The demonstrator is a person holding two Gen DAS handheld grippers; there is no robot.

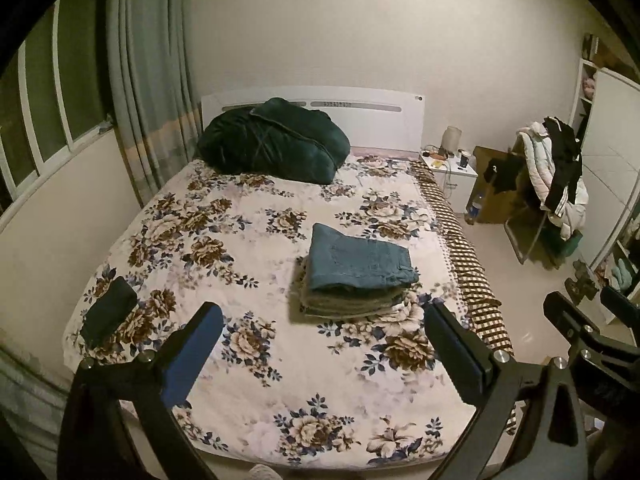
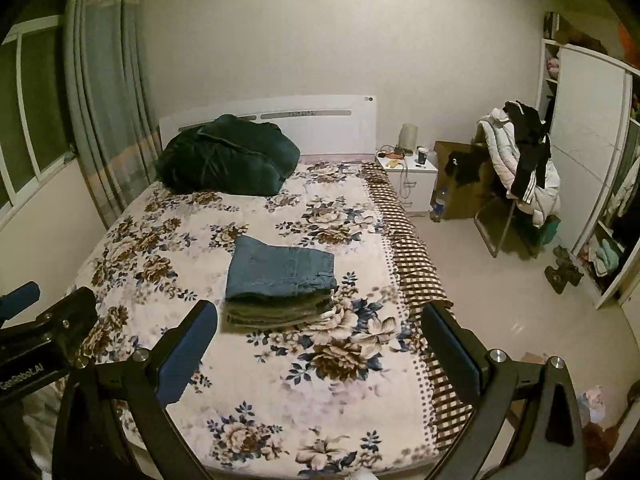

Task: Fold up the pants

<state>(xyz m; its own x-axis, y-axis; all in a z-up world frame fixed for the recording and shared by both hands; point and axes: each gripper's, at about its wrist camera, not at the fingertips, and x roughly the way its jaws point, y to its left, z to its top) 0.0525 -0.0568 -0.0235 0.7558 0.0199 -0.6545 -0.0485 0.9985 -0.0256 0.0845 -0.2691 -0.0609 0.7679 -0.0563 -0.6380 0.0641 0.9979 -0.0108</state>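
Note:
A folded pair of blue jeans (image 1: 360, 262) lies on top of a stack of folded olive and grey pants (image 1: 352, 302) on the floral bedspread (image 1: 256, 248); the stack also shows in the right wrist view, with the jeans (image 2: 280, 272) uppermost. My left gripper (image 1: 324, 316) is open and empty, held above the foot of the bed, short of the stack. My right gripper (image 2: 320, 316) is open and empty, also above the foot of the bed. The right gripper's body shows at the right edge of the left wrist view (image 1: 580, 320).
A dark green duvet bundle (image 1: 276, 142) lies at the headboard. A small dark folded item (image 1: 110, 312) lies at the bed's left edge. A white nightstand (image 1: 452, 172), a chair with clothes (image 1: 556, 176) and a wardrobe (image 2: 592, 160) stand to the right.

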